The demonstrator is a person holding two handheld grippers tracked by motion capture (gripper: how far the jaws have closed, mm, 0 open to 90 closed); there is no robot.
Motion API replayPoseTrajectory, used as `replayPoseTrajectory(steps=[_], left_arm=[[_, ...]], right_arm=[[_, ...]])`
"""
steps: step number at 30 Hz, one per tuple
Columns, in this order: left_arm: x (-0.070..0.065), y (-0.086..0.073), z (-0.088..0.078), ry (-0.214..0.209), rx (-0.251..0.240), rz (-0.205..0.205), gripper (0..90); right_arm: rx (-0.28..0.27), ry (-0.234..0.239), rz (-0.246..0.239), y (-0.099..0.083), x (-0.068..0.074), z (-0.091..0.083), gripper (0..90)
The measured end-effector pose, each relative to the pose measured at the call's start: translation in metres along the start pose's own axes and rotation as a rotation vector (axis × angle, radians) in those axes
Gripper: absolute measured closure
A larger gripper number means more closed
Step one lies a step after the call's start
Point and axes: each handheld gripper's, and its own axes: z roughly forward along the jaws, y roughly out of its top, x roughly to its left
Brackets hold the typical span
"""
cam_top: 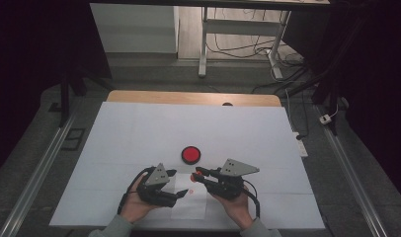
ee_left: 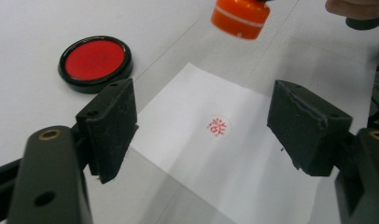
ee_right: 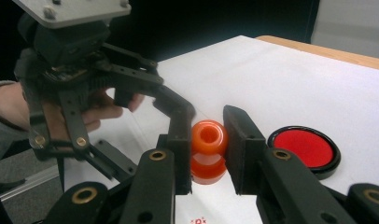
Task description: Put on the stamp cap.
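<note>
Right gripper (ee_right: pixel 207 154) is clamped on an orange stamp (ee_right: pixel 208 150), pads pressing both sides of its waist, and the stamp is lifted off the table, hanging above the far edge of a white paper sheet (ee_left: pixel 234 154). The paper carries a small red stamp mark (ee_left: pixel 217 126) near its middle. Left gripper (ee_left: pixel 201 123) has its jaws spread wide with nothing between them, pads hovering either side of the mark, low over the paper, not touching it as far as I can tell. A round red ink pad (cam_top: pixel 191 154) in a black case sits on the white table cover (cam_top: pixel 139 133) just beyond the paper, apart from both grippers. Both hands come in from the near edge, close together
</note>
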Motion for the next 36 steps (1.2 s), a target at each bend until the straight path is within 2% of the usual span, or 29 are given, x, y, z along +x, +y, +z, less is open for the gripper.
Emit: replayPoseTrajectory(steps=[11,14,21,30,36], left_arm=[[0.016,-0.019,-0.031,0.083,-0.015,-0.030,25.3],[0.023,-0.026,-0.039,0.099,-0.024,-0.054,25.6],[0.031,-0.037,-0.050,0.119,-0.014,-0.082,25.8],[0.043,-0.055,-0.064,0.146,0.006,-0.142,26.0],[0.046,-0.061,-0.069,0.155,0.011,-0.153,26.0]], right_arm=[[-0.003,-0.022,0.009,0.000,-0.007,-0.005,72.4],[-0.004,-0.028,0.009,0.000,-0.009,-0.007,72.4],[-0.006,-0.043,0.017,-0.001,-0.014,-0.010,72.4],[-0.008,-0.062,0.014,0.000,-0.019,-0.015,72.4],[-0.014,-0.076,0.017,0.001,-0.022,-0.018,72.4]])
